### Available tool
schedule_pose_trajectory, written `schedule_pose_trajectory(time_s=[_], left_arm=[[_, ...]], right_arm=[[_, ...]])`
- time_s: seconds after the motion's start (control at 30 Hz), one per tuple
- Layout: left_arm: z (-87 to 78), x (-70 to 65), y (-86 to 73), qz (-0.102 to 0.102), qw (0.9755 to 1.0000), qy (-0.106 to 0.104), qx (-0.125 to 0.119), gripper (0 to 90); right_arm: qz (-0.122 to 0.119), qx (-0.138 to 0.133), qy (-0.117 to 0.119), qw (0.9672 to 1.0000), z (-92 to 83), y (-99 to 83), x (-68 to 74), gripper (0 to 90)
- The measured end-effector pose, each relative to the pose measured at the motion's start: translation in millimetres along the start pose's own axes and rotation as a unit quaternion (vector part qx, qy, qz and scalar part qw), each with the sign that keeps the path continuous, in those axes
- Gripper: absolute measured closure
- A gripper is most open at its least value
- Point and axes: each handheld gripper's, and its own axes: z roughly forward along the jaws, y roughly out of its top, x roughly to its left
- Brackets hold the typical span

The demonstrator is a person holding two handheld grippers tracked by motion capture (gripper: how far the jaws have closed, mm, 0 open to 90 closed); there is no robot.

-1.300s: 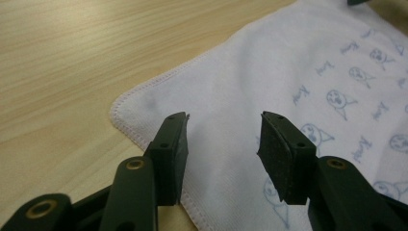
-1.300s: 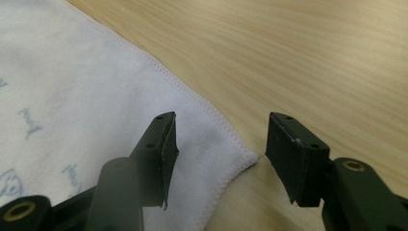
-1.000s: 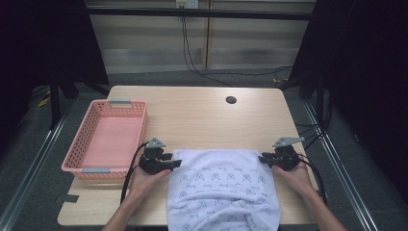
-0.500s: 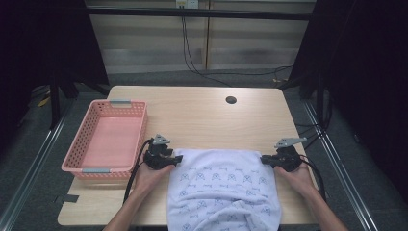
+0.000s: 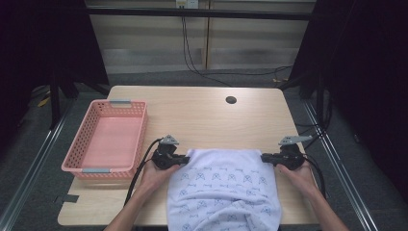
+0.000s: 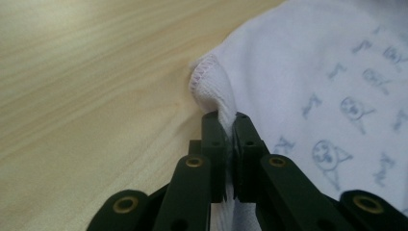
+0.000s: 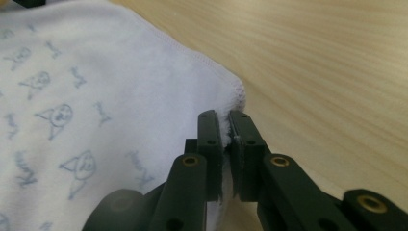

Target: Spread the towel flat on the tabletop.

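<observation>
1. Pink basket (image 5: 103,139): stands at the table's (image 5: 202,113) left edge, well apart from the white printed cloth (image 5: 223,190) and to its left; it holds nothing that can be seen.
2. Left gripper (image 5: 182,159): just beside the cloth's far left corner. Its jaws have just been closing, and in the left gripper view (image 6: 230,126) they stand pressed together on the stitched hem, a fold of fabric bunched above the tips.
3. Cloth: lies flat on the near middle of the table, between the two grippers, its near end hanging over the table's front edge.
4. Right gripper (image 5: 266,157): at the cloth's far right corner; in the right gripper view (image 7: 225,124) the jaws pinch the hem's edge, with only a thin strip of fabric caught.
5. Risks, as judged: the right-hand bite looks shallow, so a lift or pull may let that corner slip free. Uneven motion of the two hands would skew the cloth's far edge. The overhanging near end could drag the whole cloth toward the front edge once tension is lost.
</observation>
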Motion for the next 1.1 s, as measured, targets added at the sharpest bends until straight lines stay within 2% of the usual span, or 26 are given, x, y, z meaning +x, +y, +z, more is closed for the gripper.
schedule_pose_trajectory(time_s=[0.13,0.2,0.23,0.37,0.53,0.57,0.73,0.93,1.1], left_arm=[[-22.9,-5.0,14.0,0.003,0.9989,-0.018,-0.043,86.4],[-35.1,-5.8,23.7,0.008,0.9981,-0.013,-0.06,86.4],[-38.2,-6.4,27.1,0.011,0.9981,-0.013,-0.06,86.4],[-53.8,-8.5,44.8,0.027,0.996,-0.002,-0.086,86.4],[-73.8,-0.9,65.4,0.026,0.9924,0.018,-0.119,86.6],[-79.2,0.6,70.8,0.027,0.9912,0.023,-0.128,86.6],[-97.3,7.4,90.5,0.026,0.9855,0.036,-0.164,86.6],[-104.4,20.2,107.3,0.02,0.9827,0.05,-0.177,86.7],[-102.6,30.4,120.2,0.017,0.9821,0.057,-0.179,86.7]], right_arm=[[0.01,-0.036,0.016,0.9992,-13.6,9.0,-1.6,84.9],[0.003,-0.049,0.017,0.9987,-20.5,15.6,-1.1,84.8],[0.002,-0.058,0.019,0.9982,-23.4,18.5,-1.2,84.9],[0.005,-0.092,0.018,0.9956,-37.6,33.1,-3.1,84.9],[-0.006,-0.129,0.01,0.9916,-58.9,56.5,-4.6,84.9],[-0.005,-0.137,0.01,0.9906,-63.0,62.2,-4.6,85.0],[-0.029,-0.155,0.0,0.9874,-74.9,95.9,-2.8,85.0],[-0.039,-0.168,-0.012,0.9849,-75.5,133.7,-6.8,85.0],[-0.038,-0.177,-0.02,0.9834,-74.2,155.8,-14.7,85.1]])
